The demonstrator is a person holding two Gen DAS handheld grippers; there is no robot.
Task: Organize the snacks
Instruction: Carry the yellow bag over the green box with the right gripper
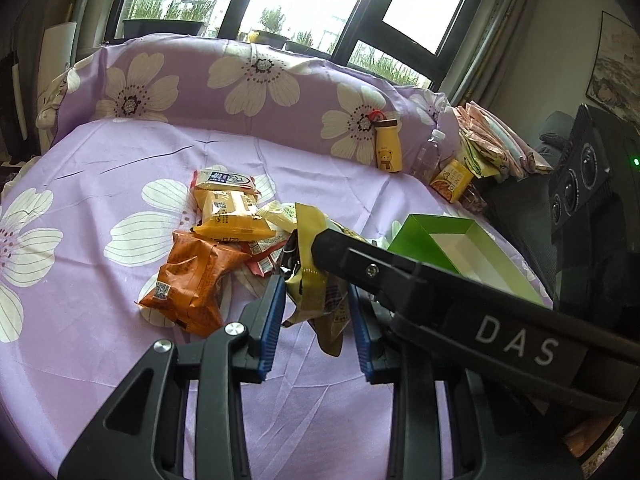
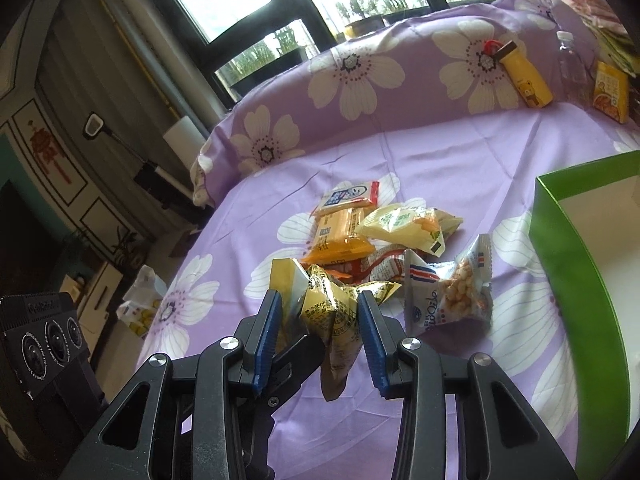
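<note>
Both the left gripper (image 1: 316, 312) and right gripper (image 2: 320, 320) clamp the same yellow snack packet (image 2: 332, 312), seemingly clear of the purple sheet (image 1: 100, 320); next it should travel to the green box (image 2: 560, 260)

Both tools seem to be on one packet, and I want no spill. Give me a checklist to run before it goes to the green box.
1. Left tool closed on the gold snack packet: ok.
2. Right tool closed on the same packet: ok.
3. Packet lifted off the purple sheet: ok, its tail hangs free.
4. Green box open and empty where visible: ok.
5. Packet sealed: cannot tell, it is crumpled.
6. Peanut packet lies between pile and box: not ok, pass above it.
</note>
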